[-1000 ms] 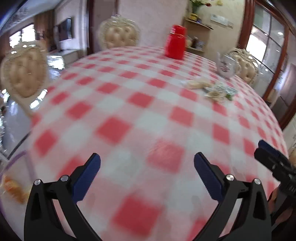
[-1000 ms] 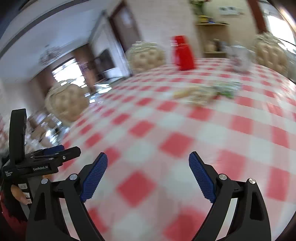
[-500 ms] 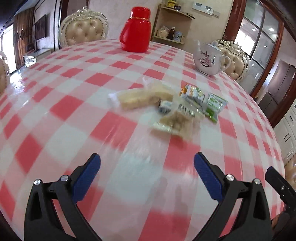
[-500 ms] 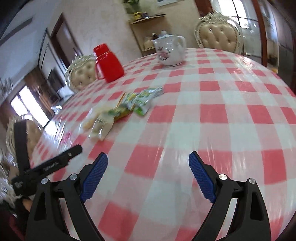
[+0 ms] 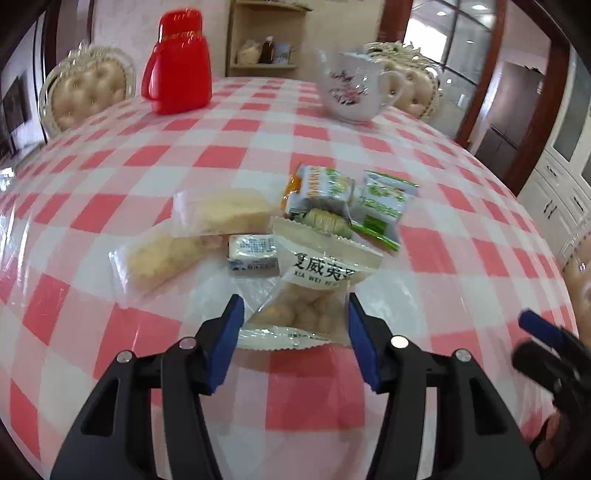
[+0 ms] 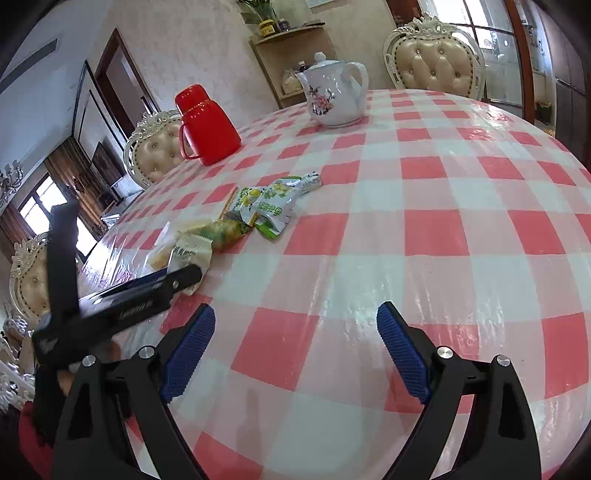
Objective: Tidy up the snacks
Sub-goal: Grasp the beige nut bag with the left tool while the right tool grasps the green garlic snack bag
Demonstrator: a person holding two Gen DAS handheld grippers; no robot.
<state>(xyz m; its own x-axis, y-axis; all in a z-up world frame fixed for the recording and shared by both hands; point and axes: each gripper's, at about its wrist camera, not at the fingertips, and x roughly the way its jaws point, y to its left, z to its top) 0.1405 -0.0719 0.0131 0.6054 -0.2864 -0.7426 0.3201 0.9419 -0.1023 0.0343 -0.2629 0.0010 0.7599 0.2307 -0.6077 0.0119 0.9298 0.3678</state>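
Red-and-white checked cloth (image 5: 221, 158) covers the round tabletop in a dining room with tufted chairs (image 6: 437, 62) and a wall shelf (image 5: 264, 35).

Left gripper (image 5: 293, 328): jaws closing, blue pads on either side of the nut packet (image 5: 306, 295); whether the pads already press on it cannot be told. The packet, clear with a white printed band, lies flat at the near end of the snack pile.

Snack pile, outward from the jaws: a small white packet (image 5: 253, 254) just beyond and left of the nut packet; two clear cracker packets (image 5: 221, 214), one partly over the other, further left; a wrapped candy (image 5: 325, 219) beyond the nut packet; two green-and-white packets (image 5: 384, 199) at the far right of the pile. All touch or overlap, near the middle of the tabletop.

Right gripper (image 6: 295, 350): jaws spread wide, nothing between them, above bare cloth near the tabletop's near edge, well apart from the pile. Its fingers show at the right edge of the left wrist view, with part of a hand (image 5: 578, 273) behind them.

Far side of the tabletop: a red jug (image 5: 177, 62) upright to the left and a white flowered teapot (image 5: 351, 88) to the right, well apart from each other and from the snacks.
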